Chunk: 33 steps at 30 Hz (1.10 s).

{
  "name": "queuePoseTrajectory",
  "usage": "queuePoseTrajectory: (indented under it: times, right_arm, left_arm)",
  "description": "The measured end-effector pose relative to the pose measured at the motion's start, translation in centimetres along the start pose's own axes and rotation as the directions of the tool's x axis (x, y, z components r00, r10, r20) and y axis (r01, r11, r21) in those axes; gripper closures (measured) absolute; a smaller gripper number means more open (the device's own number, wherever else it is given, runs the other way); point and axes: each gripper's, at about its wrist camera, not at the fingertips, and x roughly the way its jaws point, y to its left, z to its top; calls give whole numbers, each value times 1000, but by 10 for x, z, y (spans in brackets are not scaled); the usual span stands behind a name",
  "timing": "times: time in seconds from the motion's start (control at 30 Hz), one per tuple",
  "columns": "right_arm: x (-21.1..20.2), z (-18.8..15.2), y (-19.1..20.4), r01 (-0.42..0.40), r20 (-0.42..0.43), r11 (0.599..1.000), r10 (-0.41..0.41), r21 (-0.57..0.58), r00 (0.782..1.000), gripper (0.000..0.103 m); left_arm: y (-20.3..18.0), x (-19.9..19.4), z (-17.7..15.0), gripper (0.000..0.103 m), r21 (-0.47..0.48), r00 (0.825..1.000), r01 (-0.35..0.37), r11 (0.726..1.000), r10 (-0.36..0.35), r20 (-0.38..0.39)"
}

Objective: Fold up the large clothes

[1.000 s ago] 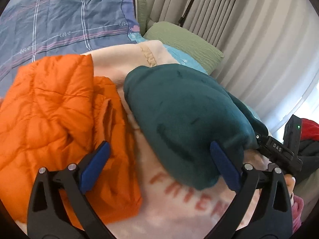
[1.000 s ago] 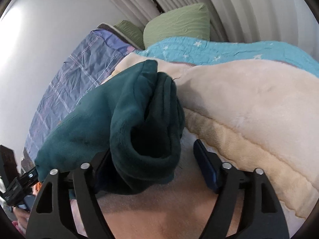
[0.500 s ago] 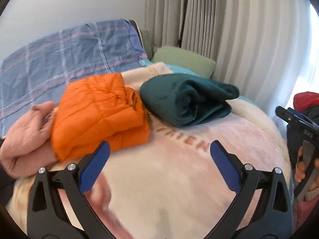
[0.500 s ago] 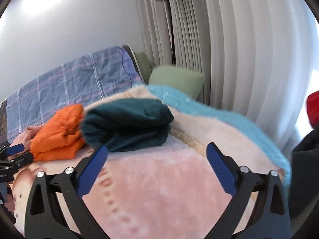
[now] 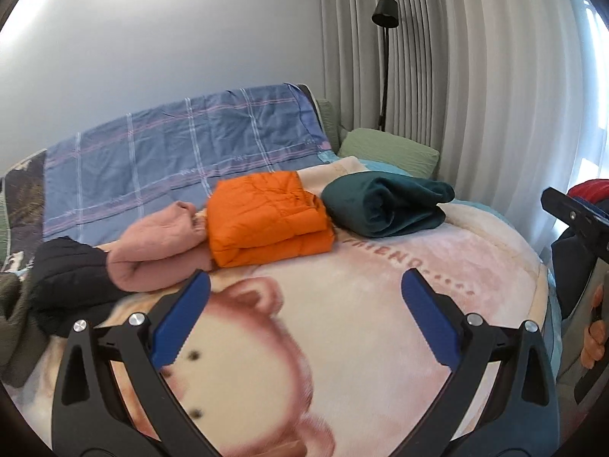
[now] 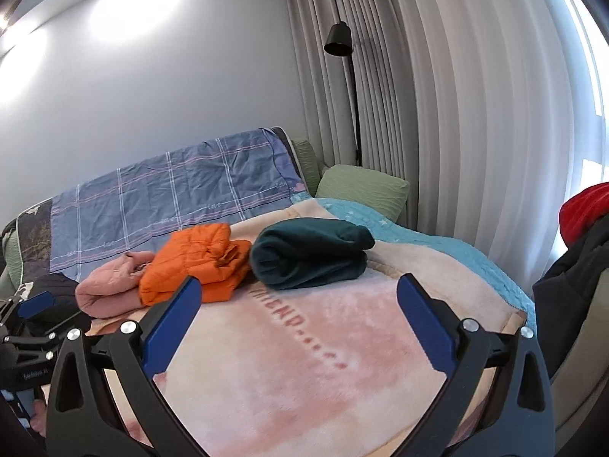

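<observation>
We take the orange jacket point(image 5: 268, 219) as our landmark; it lies folded in the middle of a row of clothes on the pink blanket point(image 5: 342, 342). Far to its left we see a black garment point(image 5: 68, 278) near the edge of the bed. Next comes a pink garment point(image 5: 156, 251), folded and touching the left side of the orange jacket. Just to the right of the orange jacket lies the folded dark green garment point(image 5: 384, 205), close beside it. Behind the row, a blue checked quilt point(image 5: 182, 160) is draped up against the wall. To the right behind the orange jacket we see a green pillow point(image 5: 388, 150), and behind that a black lamp point(image 5: 385, 11) by the grey curtains point(image 5: 475, 95).

Our left gripper point(image 5: 304, 316) is on the near side of the orange jacket, above the blanket. Its jaws stand wide and hold nothing. Our right gripper point(image 6: 297, 323) is there too, jaws wide and holding nothing.
</observation>
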Motion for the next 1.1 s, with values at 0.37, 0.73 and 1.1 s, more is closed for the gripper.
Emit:
queuePoseTrajectory:
  times: [0.37,0.73,1.1]
  right_arm:
    - [-24,-19,27,21,-28,999,-21,-31,999,1]
    - [-25,-30,33,39,-62,999,-41,-37,997,1]
    - [-18,-37,32,32,-93,999,-35,-32,995,1]
  left_arm:
    - [10,-55,-28,2,-22,1000,-29,999,29,12]
    - [1,-65,-35,2,7,1000,9,1000,-9,15]
    - [0,-54,-39,2,4,999,19,1000,-19,-38]
